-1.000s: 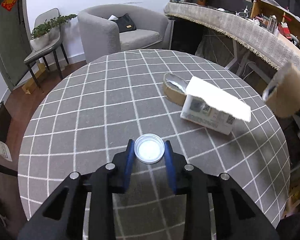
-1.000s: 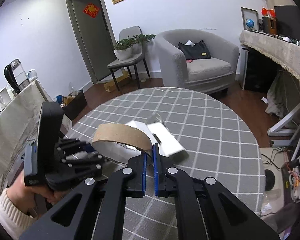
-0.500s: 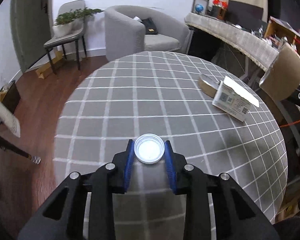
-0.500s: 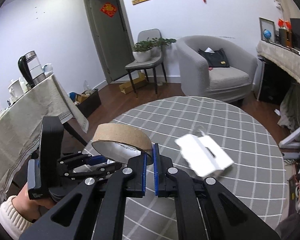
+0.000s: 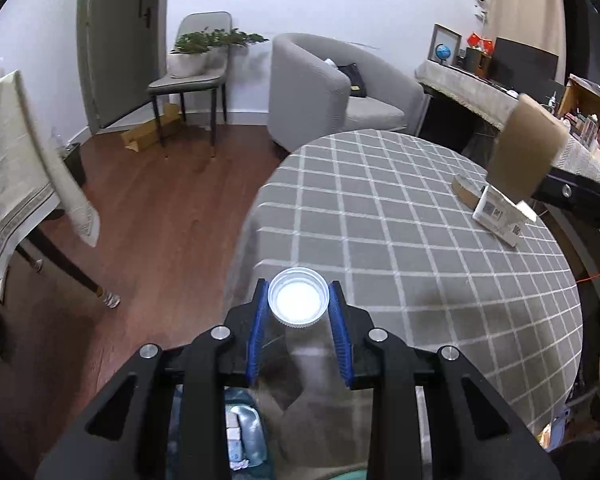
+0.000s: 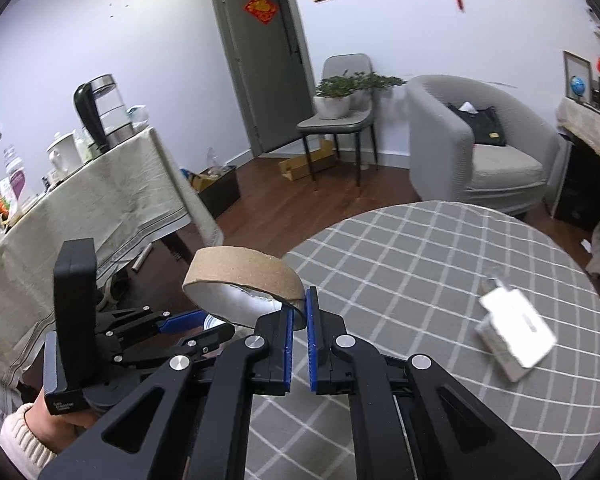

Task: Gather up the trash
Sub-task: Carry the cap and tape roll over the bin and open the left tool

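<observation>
My left gripper [image 5: 299, 300] is shut on a clear plastic bottle with a white cap [image 5: 299, 298], held at the left edge of the round checked table [image 5: 400, 216]. My right gripper [image 6: 298, 312] is shut on the rim of a brown cardboard tape ring [image 6: 244, 276], lifted above the table; the ring also shows in the left wrist view [image 5: 526, 146]. A white box [image 5: 500, 220] and a second cardboard ring [image 5: 466, 190] lie on the far right of the table. The box also shows in the right wrist view [image 6: 516, 334]. The left gripper shows in the right wrist view [image 6: 196, 324].
A cloth-covered side table [image 6: 80, 208] with a kettle [image 6: 100, 112] stands to the left. A chair with a plant [image 5: 196, 68] and a grey armchair [image 5: 332, 92] stand beyond the table. A bag holding items [image 5: 240, 436] shows below my left gripper.
Both grippers have swung left with their loads. The bottle now sits over the table's left edge, and the box and ring on the table have slid to the right in both views.
</observation>
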